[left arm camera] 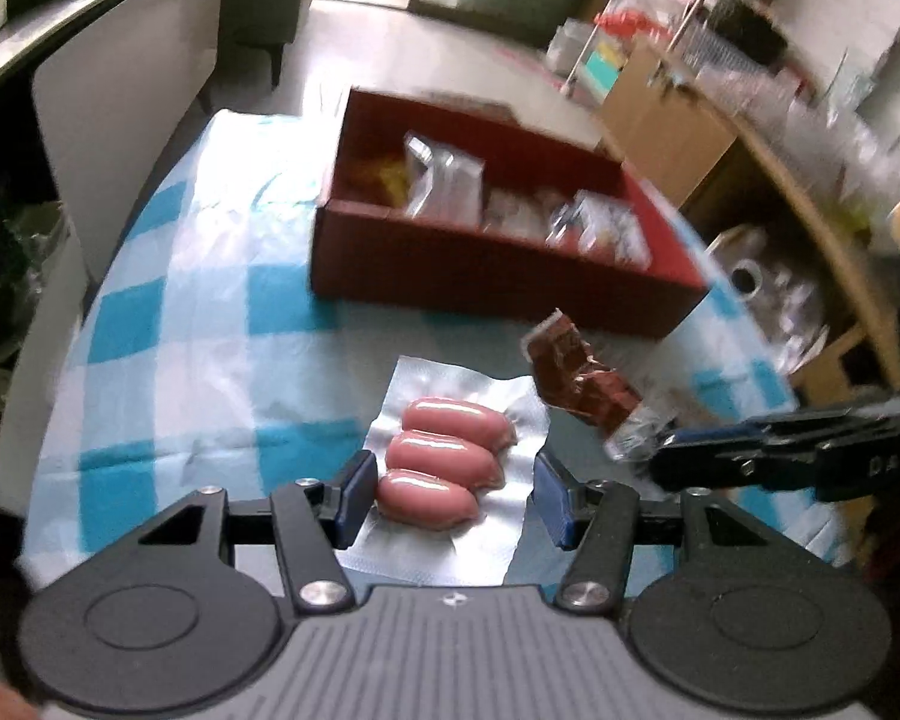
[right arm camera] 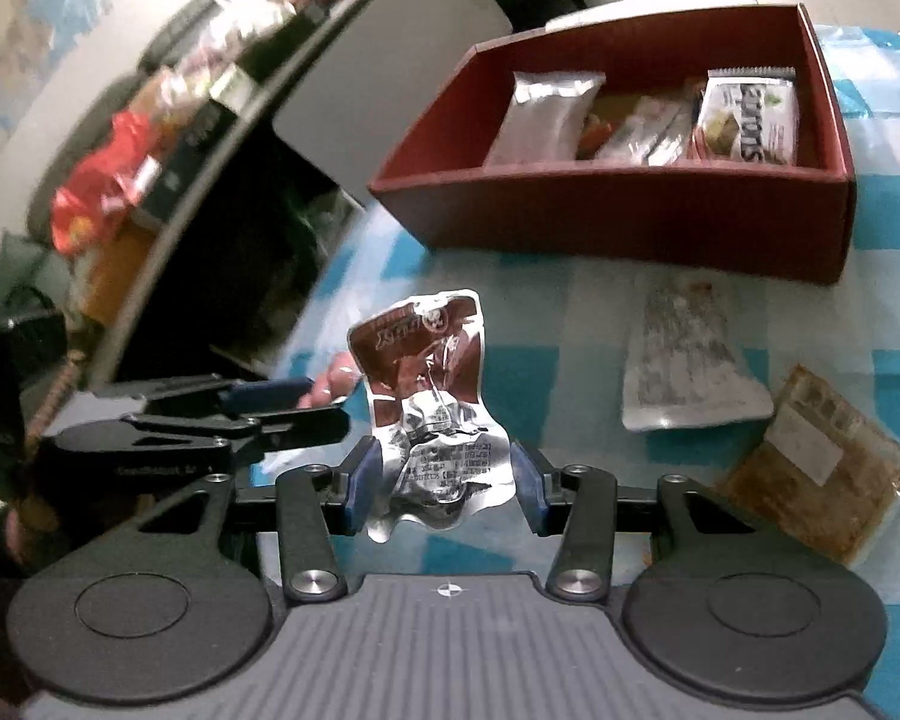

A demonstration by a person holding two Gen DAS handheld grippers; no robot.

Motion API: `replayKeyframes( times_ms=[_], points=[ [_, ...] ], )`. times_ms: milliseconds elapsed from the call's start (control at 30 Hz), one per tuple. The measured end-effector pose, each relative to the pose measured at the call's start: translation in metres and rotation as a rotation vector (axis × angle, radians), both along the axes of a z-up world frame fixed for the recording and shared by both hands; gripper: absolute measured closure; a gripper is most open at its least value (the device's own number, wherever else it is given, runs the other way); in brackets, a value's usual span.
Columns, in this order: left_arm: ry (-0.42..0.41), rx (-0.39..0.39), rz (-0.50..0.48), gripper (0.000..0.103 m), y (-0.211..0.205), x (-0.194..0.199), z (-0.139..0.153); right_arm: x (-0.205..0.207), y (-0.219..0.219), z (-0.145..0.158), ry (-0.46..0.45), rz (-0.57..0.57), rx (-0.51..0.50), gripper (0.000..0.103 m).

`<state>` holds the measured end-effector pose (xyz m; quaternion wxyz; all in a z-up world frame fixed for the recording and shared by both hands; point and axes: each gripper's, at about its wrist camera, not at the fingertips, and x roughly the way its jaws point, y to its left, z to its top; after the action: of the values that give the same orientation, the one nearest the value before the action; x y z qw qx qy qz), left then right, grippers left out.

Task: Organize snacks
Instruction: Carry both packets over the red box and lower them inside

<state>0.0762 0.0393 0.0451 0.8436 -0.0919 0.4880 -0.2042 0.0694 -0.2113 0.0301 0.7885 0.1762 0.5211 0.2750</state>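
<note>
A red cardboard box (left arm camera: 498, 276) (right arm camera: 630, 210) holding several snack packets stands on the blue-checked tablecloth. My left gripper (left arm camera: 450, 495) is open with its fingers on either side of a vacuum pack of three pink sausages (left arm camera: 444, 462) lying on the cloth. My right gripper (right arm camera: 447, 483) is shut on a crumpled brown-and-silver snack packet (right arm camera: 432, 402) and holds it up above the cloth. The same packet (left arm camera: 582, 384) shows in the left wrist view, right of the sausages, with the right gripper (left arm camera: 660, 462) on its lower end.
A silver-grey packet (right arm camera: 684, 372) and a clear-wrapped brown cake (right arm camera: 816, 468) lie on the cloth in front of the box. A grey desk with clutter (right arm camera: 168, 120) stands to the left. Wooden shelving (left arm camera: 750, 138) stands beyond the table's edge.
</note>
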Motion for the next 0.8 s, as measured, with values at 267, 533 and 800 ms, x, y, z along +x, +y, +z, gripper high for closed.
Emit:
replayKeyframes(
  times_ms=[267, 533, 800],
  points=[
    [-0.069, -0.048, 0.024, 0.053, -0.015, 0.034, 0.021, 0.015, -0.012, 0.017, -0.064, -0.069, 0.092, 0.048],
    [-0.169, -0.036, 0.044, 0.053, -0.045, 0.085, 0.043, 0.059, -0.019, 0.041, -0.152, -0.124, 0.128, 0.048],
    [-0.201, 0.044, 0.069, 0.053, -0.071, 0.140, 0.028, 0.115, -0.027, 0.041, -0.179, -0.197, 0.099, 0.048]
  ],
)
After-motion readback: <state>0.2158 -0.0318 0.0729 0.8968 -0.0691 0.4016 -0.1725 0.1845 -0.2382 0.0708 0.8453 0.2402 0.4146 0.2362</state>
